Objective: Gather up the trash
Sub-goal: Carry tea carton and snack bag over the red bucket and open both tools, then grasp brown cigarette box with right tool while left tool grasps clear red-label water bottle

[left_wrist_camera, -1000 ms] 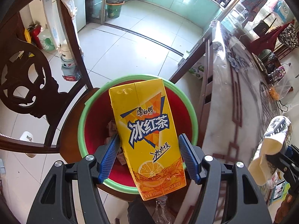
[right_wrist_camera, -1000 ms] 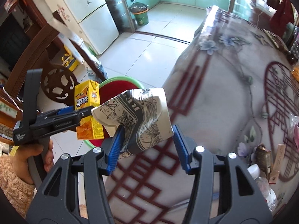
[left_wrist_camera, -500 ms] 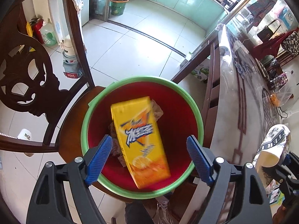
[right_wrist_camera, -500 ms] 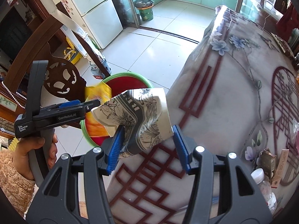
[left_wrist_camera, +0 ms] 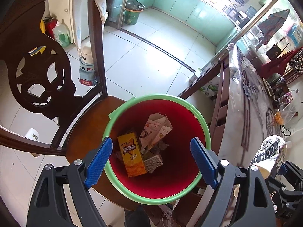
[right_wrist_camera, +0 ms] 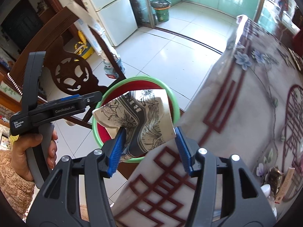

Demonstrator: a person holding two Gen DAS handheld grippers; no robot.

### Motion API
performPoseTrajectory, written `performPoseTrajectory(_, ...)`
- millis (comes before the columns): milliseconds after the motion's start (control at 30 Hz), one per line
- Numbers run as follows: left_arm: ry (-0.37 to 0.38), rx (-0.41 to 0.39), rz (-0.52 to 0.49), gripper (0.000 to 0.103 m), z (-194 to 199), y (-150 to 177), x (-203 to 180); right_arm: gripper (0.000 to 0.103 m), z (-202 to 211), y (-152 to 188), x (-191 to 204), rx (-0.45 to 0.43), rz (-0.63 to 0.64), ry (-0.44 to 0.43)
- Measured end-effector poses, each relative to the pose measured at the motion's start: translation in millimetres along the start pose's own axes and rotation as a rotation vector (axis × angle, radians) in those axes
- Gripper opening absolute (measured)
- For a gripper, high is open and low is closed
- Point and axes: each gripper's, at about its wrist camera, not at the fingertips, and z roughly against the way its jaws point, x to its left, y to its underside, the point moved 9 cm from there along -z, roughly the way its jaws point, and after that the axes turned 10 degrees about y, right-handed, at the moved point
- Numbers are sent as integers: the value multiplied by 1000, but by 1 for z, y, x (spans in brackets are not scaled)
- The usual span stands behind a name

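A red bin with a green rim (left_wrist_camera: 203,126) stands on a wooden chair seat. Inside it lies a yellow iced-tea carton (left_wrist_camera: 131,155) among a torn paper carton (left_wrist_camera: 157,128) and other scraps. My left gripper (left_wrist_camera: 151,160) hovers over the bin, open, nothing between its blue fingers. My right gripper (right_wrist_camera: 149,147) is shut on a crumpled paper cup (right_wrist_camera: 140,117) printed with black flowers and letters, held over the table edge close to the bin (right_wrist_camera: 175,102). That cup (left_wrist_camera: 270,153) also shows at the right of the left wrist view. A hand holds the left gripper's body (right_wrist_camera: 56,109).
A carved dark wooden chair (left_wrist_camera: 43,83) carries the bin. A table with a patterned plastic cover (right_wrist_camera: 246,113) lies to the right, small items at its far end. A white fridge (right_wrist_camera: 113,15) and a green floor bin (right_wrist_camera: 161,9) stand farther off on the tiled floor.
My left gripper opened and the yellow carton dropped from it into the red bin. My right gripper carried the paper cup closer to the bin.
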Motion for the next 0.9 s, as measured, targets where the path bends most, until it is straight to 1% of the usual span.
performPoseTrajectory(67,1,-4,5,81,2,0,3,59,1,-1,5,-7,17,-7)
performPoseTrajectory(100,-1,-2,8,81,2,1,4,69,3,-1,6,-14,19,-7)
performPoseTrajectory(133,-1,-2,10,81,2,1,5,76,4,-2,6,-22,18,-6)
performPoseTrajectory(267,-6,-8,7,81,4,1,5,79,7,-3,4,-32,5,-6)
performPoseTrajectory(433,0,-15,-8,81,4,2,-3,80,7,3,-9,-22,-39,5)
performPoseTrajectory(600,18,10,-49,81,-3,9,-23,80,12,8,-21,-36,-74,23)
performPoseTrajectory(700,45,13,-72,81,-3,11,-41,80,16,12,-33,-43,-94,27)
performPoseTrajectory(800,64,11,-123,81,-1,12,-61,80,23,18,-59,-59,-128,53)
performPoseTrajectory(900,87,12,-162,81,0,14,-81,80,33,30,-101,-57,-187,108)
